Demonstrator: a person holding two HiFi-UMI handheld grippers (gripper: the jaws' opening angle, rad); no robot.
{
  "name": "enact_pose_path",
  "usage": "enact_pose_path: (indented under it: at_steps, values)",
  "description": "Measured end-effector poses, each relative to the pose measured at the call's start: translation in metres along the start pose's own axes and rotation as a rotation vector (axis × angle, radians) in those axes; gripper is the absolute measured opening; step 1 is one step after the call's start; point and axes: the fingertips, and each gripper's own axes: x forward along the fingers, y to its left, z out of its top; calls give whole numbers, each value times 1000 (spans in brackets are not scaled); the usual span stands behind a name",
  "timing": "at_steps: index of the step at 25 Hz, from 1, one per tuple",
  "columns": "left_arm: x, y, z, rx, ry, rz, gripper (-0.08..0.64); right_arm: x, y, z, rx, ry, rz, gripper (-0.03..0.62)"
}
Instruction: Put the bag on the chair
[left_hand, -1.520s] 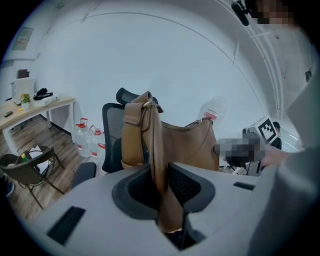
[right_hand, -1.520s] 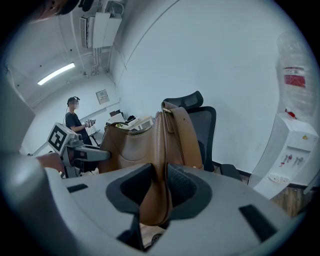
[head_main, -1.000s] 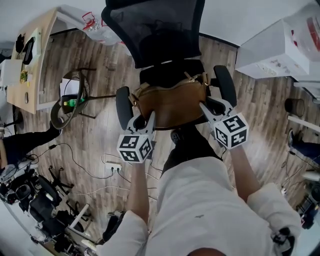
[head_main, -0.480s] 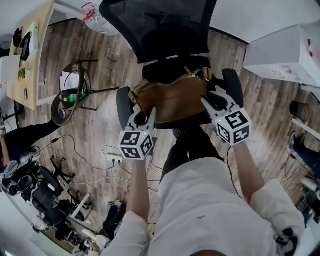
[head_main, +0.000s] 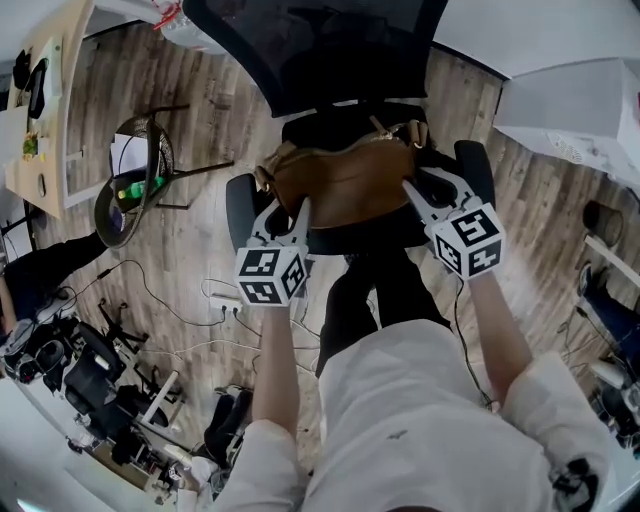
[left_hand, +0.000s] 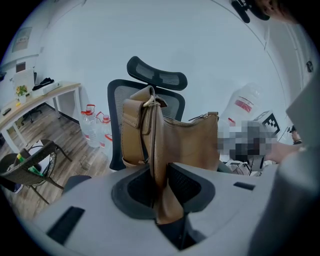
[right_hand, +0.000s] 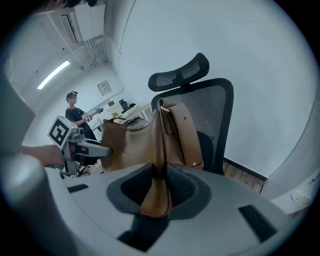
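A brown leather bag (head_main: 345, 182) hangs stretched between my two grippers, just over the seat of a black mesh office chair (head_main: 310, 50). My left gripper (head_main: 288, 215) is shut on the bag's left end, and the leather shows pinched between its pads (left_hand: 159, 175). At the bag's right end, my right gripper (head_main: 420, 195) is shut on a fold of leather (right_hand: 156, 182). The strap and the zipper run along the top of the bag (left_hand: 192, 142). I cannot tell whether the bag's bottom touches the seat.
The chair's armrests (head_main: 240, 205) (head_main: 478, 170) flank the bag on both sides. A wicker chair (head_main: 130, 190) and a desk (head_main: 45, 120) stand at the left, white boxes (head_main: 580, 110) at the right. Cables (head_main: 200, 320) trail on the wood floor. A person (right_hand: 75, 115) stands far off.
Both grippers have carried the bag lower and further over the chair seat. Their grip on the two ends looks the same.
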Motion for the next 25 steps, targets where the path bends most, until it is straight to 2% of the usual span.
enact_pose_path:
  at_steps: [15, 21, 25]
  values:
    - [56, 17, -21, 13, 32, 19, 72, 45, -38, -26, 13, 15, -31, 94]
    - [83, 27, -29, 77, 44, 38, 74, 68, -54, -42, 23, 22, -46, 92]
    - [99, 35, -34, 84, 54, 32, 74, 82, -64, -46, 20, 19, -58, 92]
